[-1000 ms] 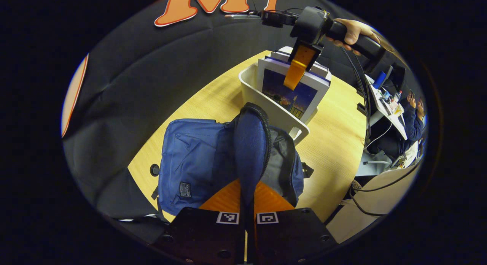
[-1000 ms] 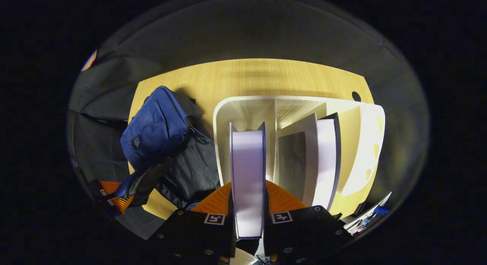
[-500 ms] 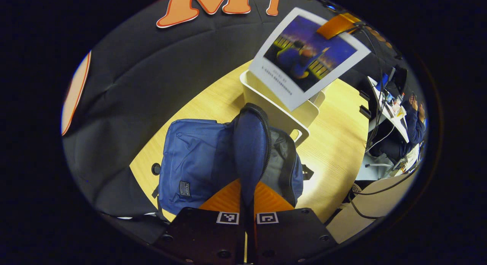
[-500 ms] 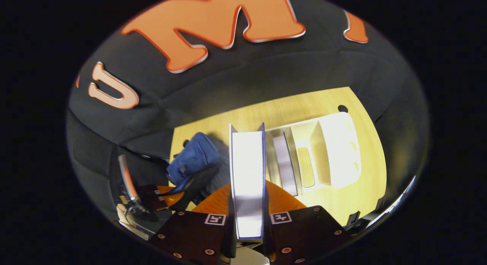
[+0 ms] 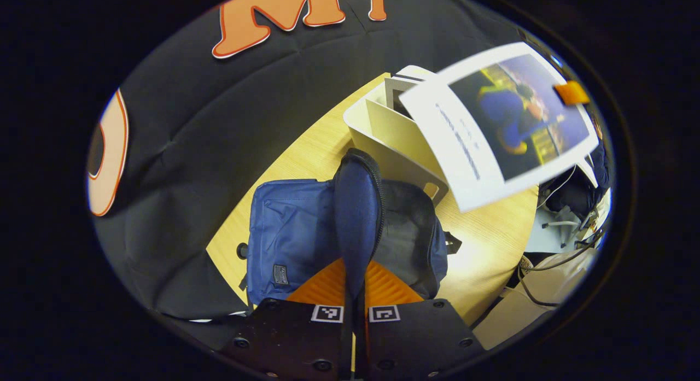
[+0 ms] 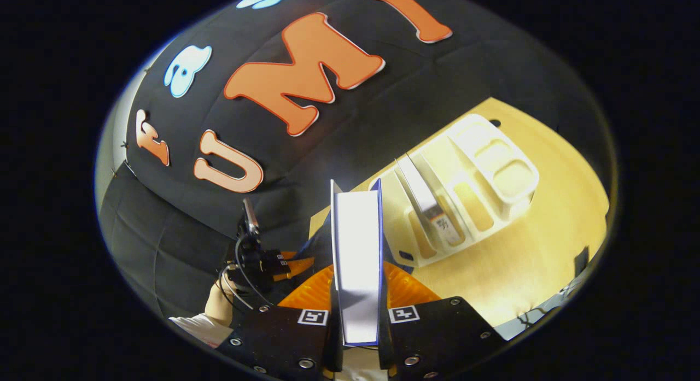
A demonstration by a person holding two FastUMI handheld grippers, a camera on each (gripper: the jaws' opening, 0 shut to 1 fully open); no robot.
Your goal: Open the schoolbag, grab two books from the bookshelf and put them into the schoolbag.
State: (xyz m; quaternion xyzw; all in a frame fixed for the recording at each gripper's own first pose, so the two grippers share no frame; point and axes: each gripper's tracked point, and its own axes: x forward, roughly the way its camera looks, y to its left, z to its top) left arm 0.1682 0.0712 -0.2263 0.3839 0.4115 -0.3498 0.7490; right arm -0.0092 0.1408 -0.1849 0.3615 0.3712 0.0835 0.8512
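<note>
Hanging clamped in the right tool (image 6: 356, 315), book (image 6: 355, 261) above schoolbag (image 5: 306, 233).

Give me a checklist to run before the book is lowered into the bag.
1. Right tongs shut on book: ok.
2. Left tongs shut on flap of bag: ok.
3. Bag mouth open, grey lining showing: ok.
4. Book over the mouth: not ok; in the left gripper view it hangs over the shelf.
5. Second book in shelf: ok.
6. Room inside bag: cannot tell.
</note>
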